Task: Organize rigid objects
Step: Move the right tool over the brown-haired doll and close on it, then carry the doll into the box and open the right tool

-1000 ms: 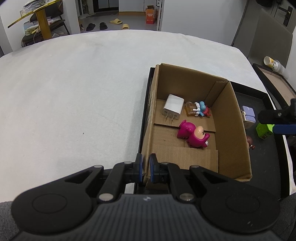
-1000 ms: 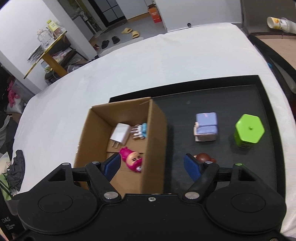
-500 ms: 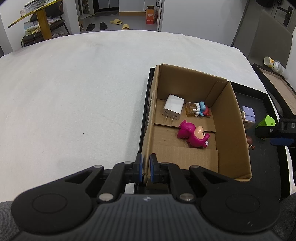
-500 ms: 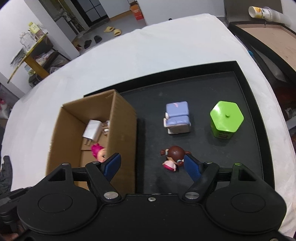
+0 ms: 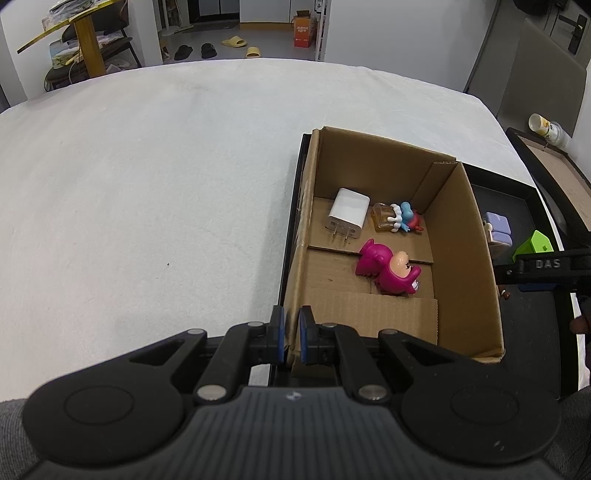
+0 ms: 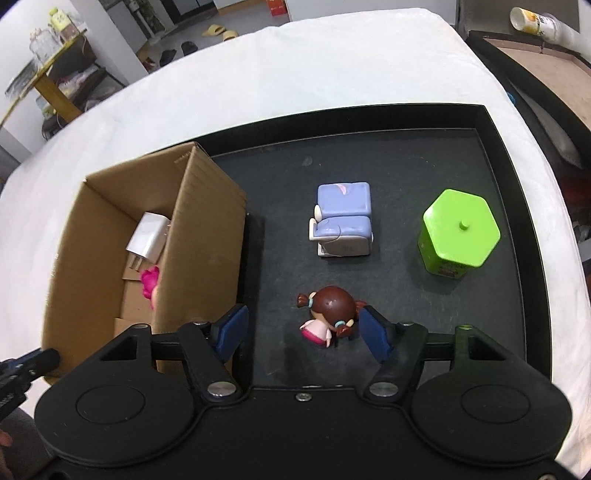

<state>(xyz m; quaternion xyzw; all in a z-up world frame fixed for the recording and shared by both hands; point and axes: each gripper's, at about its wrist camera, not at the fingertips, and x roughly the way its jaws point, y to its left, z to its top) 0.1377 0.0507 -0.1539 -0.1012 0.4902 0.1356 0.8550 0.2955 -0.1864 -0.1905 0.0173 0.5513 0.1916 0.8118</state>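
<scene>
My left gripper (image 5: 291,328) is shut on the near left wall of the cardboard box (image 5: 465,258). Inside the box lie a white charger (image 5: 347,214), a pink figure (image 5: 388,269) and a small blue-and-red figure (image 5: 399,218). In the right wrist view, a brown-haired doll (image 6: 328,310) lies on the black tray (image 6: 509,155) between the closing jaws of my right gripper (image 6: 303,325). The right pad is close to its pigtail and the left pad stands well clear. A lilac armchair toy (image 6: 343,221) and a green hexagonal tin (image 6: 458,229) sit farther back.
The box (image 6: 207,229) occupies the tray's left end. The tray lies on a white-covered table (image 5: 147,184). At the far right, a second dark-framed tray (image 6: 546,66) holds a tipped paper cup (image 6: 535,22). Room furniture and slippers lie beyond the table's far edge.
My right gripper sank and moved right, from above the box to the tray, so the doll now sits between its narrower jaws. The left gripper and box did not move.
</scene>
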